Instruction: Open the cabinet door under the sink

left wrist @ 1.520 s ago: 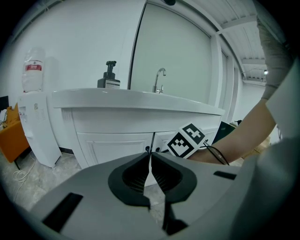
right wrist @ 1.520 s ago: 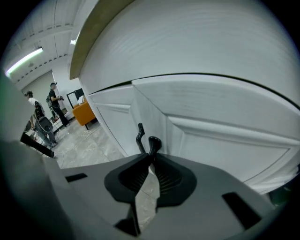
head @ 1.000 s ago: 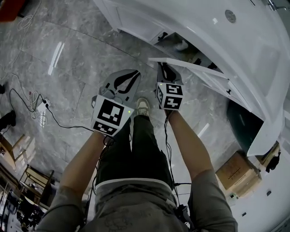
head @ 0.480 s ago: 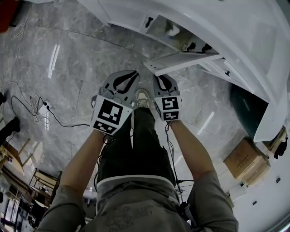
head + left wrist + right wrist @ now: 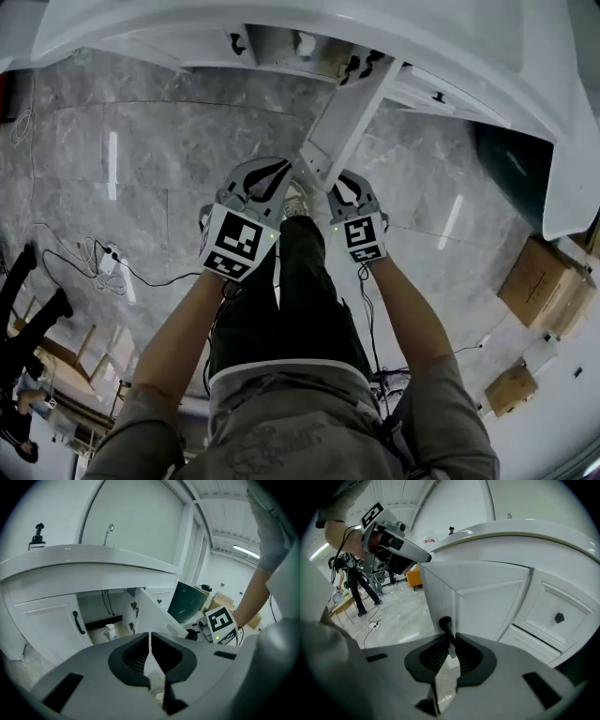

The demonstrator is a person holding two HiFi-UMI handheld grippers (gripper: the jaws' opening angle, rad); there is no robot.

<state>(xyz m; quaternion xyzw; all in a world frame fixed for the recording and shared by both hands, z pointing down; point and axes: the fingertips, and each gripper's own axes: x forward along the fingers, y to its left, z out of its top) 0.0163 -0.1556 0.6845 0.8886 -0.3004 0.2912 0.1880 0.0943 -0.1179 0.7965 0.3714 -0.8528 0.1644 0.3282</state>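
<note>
The white cabinet door (image 5: 343,120) under the sink stands swung wide, its edge pointing at me. My right gripper (image 5: 338,181) is at the door's outer edge. In the right gripper view its jaws (image 5: 451,642) are shut on the door's black handle (image 5: 445,623), with the door panel (image 5: 487,597) right behind it. My left gripper (image 5: 279,165) hovers just left of the door, shut and holding nothing (image 5: 150,641). The left gripper view shows the open door (image 5: 151,617) and the cabinet's inside (image 5: 98,609) with a small bottle (image 5: 110,631).
The white sink counter (image 5: 281,19) runs overhead, with a faucet (image 5: 108,529) and a soap pump (image 5: 37,535). Its left door (image 5: 47,625) is closed. Cables (image 5: 108,261) lie on the marble floor, cardboard boxes (image 5: 544,281) at right. A person (image 5: 357,584) stands behind.
The door has swung from partly open to wide open, toward me. My right gripper came back with its handle. My left gripper stayed beside it.
</note>
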